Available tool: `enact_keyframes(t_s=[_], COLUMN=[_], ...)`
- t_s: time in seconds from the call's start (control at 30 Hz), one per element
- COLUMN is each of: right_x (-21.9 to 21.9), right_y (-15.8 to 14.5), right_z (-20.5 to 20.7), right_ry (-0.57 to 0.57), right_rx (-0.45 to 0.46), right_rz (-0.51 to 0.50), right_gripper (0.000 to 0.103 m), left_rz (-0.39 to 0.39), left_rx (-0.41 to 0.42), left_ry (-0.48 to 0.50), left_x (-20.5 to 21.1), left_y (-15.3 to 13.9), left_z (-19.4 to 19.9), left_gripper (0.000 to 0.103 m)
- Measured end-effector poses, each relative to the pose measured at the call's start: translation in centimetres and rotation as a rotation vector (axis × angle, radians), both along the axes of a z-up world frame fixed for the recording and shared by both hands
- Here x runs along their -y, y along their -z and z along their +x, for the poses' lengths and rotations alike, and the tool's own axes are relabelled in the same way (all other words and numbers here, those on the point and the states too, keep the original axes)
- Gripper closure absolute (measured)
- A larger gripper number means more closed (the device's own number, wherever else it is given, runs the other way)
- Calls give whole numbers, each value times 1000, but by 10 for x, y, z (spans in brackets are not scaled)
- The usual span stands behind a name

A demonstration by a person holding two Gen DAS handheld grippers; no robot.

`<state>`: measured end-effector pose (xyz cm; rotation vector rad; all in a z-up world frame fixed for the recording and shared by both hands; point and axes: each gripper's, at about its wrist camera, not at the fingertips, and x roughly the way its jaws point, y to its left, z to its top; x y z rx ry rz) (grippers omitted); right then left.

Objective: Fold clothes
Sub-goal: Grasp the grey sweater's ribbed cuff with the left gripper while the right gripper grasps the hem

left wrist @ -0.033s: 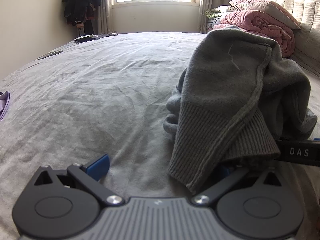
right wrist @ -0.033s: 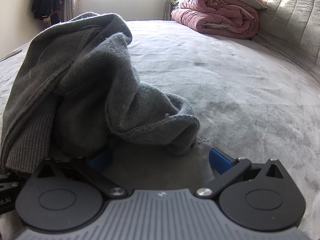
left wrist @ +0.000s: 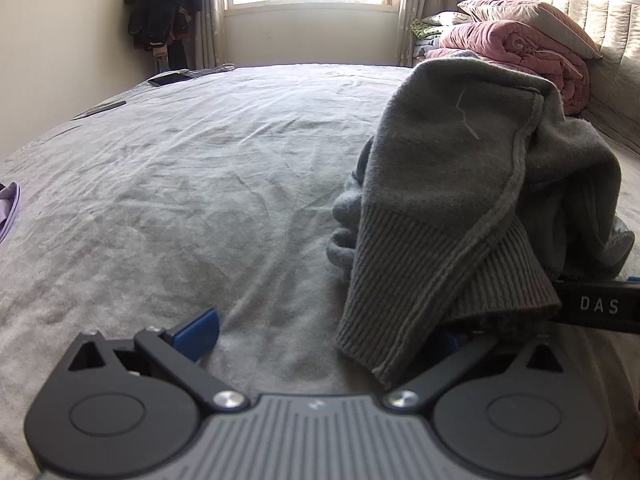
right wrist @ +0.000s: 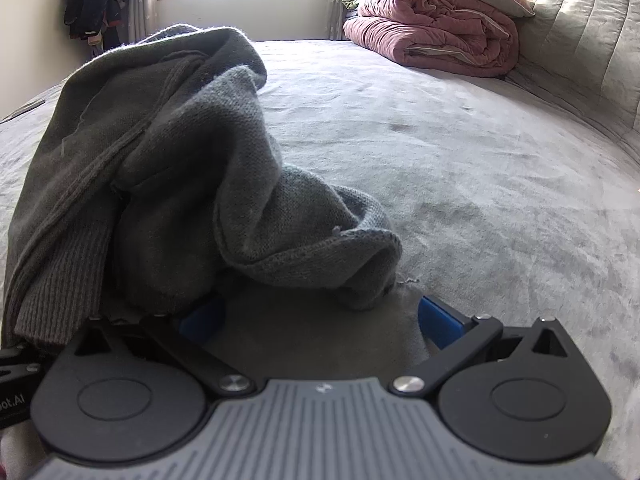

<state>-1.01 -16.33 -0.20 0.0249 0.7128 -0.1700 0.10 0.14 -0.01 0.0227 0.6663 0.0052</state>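
On the grey bed [left wrist: 200, 200], a heaped grey sweater [left wrist: 460, 200] meets wide-spread left gripper [left wrist: 324, 332] and right gripper [right wrist: 320, 316]; "DAS" label [left wrist: 599, 305] shows.

Crumpled grey sweater [right wrist: 168, 168] heaped on grey bed [right wrist: 480, 168], wide-open right hand-held gripper [right wrist: 320, 320] at its hem

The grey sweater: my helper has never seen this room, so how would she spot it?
On the wide bed with the grey sheet, look at the near end, away from the window. The crumpled grey knitted sweater is heaped there, ribbed cuff showing, unlike the folded pink quilt by the headboard.
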Motion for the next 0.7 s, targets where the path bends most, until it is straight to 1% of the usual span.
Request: enact_keyframes(t_s=[0.07, 0.2, 0.3, 0.4, 0.47, 0.5, 0.7], right_x=[0, -2, -5, -9, -12, -12, -16], right_y=[0, 0, 2, 0, -2, -3, -2], right_z=[1, 1, 5, -5, -5, -1, -12], right_ry=[-8, -48, -56, -84, -92, -99, -110], right_rx=[-3, -2, -18, -28, -54, -74, -100], right_rz=[1, 4, 39, 47, 52, 61, 76], right_gripper=[0, 0, 0, 0, 0, 0, 0], left_rz=[13, 15, 16, 23, 24, 27, 95], left_rx=[-3, -1, -5, -38, -60, -58, -32], left_ry=[0, 1, 4, 39, 69, 73, 111], left_x=[-1, 2, 2, -3, -9, -10, -2], left_y=[0, 2, 0, -4, -8, -9, -12], left_z=[1, 1, 1, 6, 13, 13, 8], left_gripper=[0, 0, 0, 0, 0, 1, 0])
